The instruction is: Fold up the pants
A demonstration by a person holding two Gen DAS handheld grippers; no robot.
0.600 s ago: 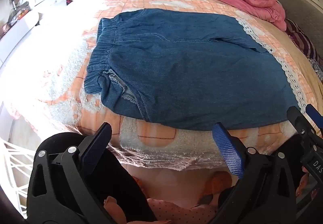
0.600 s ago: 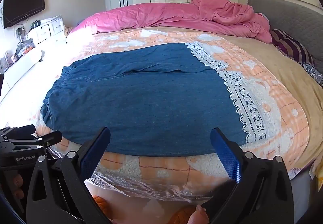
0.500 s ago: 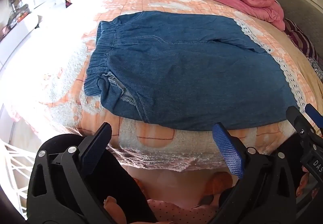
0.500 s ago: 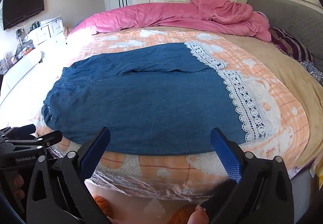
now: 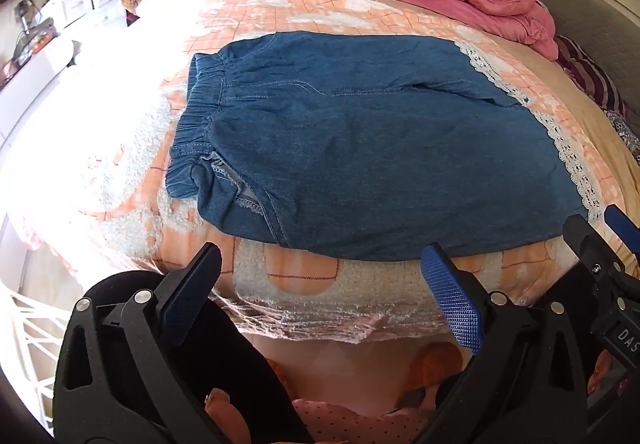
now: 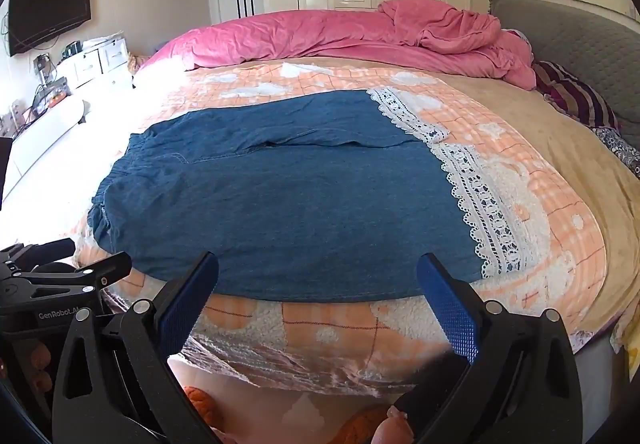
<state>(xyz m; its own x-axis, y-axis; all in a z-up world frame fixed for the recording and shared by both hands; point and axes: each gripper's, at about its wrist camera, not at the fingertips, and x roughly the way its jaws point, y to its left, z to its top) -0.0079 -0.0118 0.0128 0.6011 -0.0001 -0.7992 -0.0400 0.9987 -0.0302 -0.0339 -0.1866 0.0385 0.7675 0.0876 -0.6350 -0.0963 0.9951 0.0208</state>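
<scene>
Pants (image 5: 372, 151) lie flat on the bed (image 5: 304, 276), looking bigger and nearer than a moment ago. Left gripper (image 5: 320, 284) and right gripper (image 6: 318, 286) hang wide open, holding nothing. No fold has begun; grabbing comes next, I think.

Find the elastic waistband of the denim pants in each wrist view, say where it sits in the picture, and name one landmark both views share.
Left wrist view: the waistband runs down the left end of the pants, left of centre.
Right wrist view: the waistband is at the far left edge of the pants, foreshortened and partly hidden.
Shared landmark: the white lace trim along the pants' right end, seen at.
</scene>
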